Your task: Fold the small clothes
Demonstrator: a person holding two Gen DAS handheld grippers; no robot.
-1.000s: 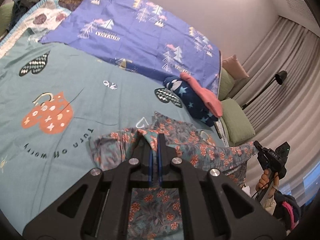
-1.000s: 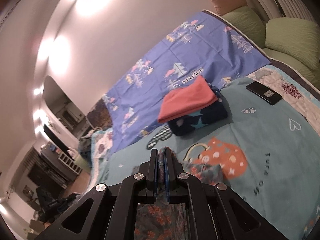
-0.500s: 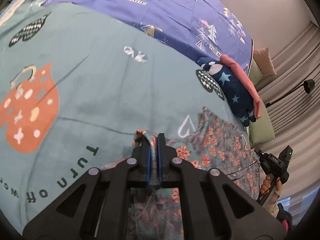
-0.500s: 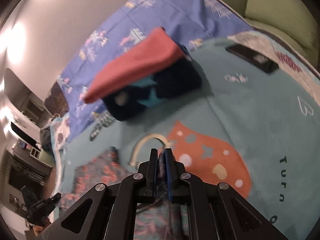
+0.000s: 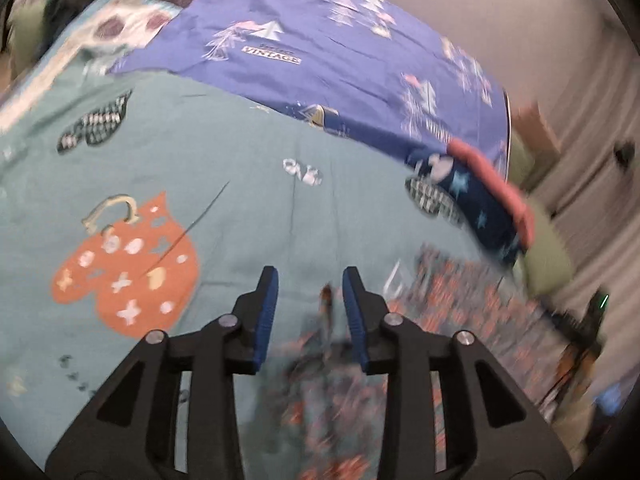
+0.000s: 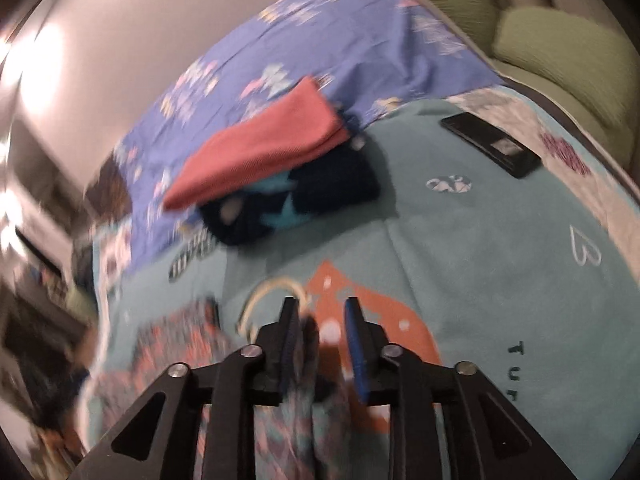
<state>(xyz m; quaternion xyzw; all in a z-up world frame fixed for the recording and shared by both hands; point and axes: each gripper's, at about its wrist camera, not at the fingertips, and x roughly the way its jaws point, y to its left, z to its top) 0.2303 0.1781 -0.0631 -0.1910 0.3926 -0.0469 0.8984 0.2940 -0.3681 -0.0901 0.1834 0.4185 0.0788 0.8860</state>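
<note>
A grey-teal floral garment [image 5: 460, 312] lies spread on the teal bed cover [image 5: 240, 208], blurred by motion. My left gripper [image 5: 310, 292] is open; a raised edge of the garment stands loose between its blue pads [image 5: 268, 304]. My right gripper [image 6: 320, 328] is also open, with a fold of the floral garment [image 6: 308, 400] loose between its fingers. The garment's other part [image 6: 176, 344] lies to the lower left in the right wrist view. The other hand-held gripper [image 5: 584, 320] shows faintly at the right edge of the left wrist view.
A folded pink cloth on a navy star-print cloth [image 6: 280, 168] sits ahead on the bed, also in the left wrist view [image 5: 488, 200]. A black phone [image 6: 492, 144] lies at the right. A purple sheet [image 5: 320, 52] covers the far side. Green cushions [image 6: 560, 48] lie beyond.
Both grippers were shut on the floral garment and carried it forward and down over the bed; now both have opened and the cloth sits loose between the fingers.
</note>
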